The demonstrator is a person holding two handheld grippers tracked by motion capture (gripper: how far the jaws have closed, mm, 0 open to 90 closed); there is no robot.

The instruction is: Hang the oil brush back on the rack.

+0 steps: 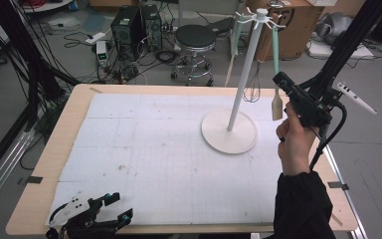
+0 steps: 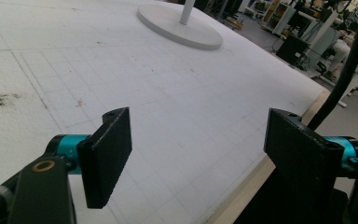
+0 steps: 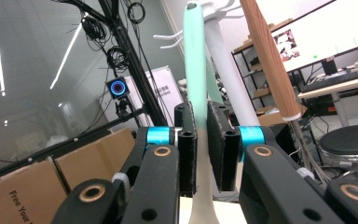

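On a white gridded table mat (image 1: 154, 149) amid cabling, the right gripper (image 3: 201, 140) clasps a mint-handled spatula (image 3: 195, 70); the left gripper (image 2: 198, 154) gapes.

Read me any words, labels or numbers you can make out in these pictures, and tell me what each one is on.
"Free Your" on the cardboard box at the lower left of the right gripper view; the print runs on, cut off.
White sign behind the black frame: print too blurred to read.
Monitor screen: content too small to read.
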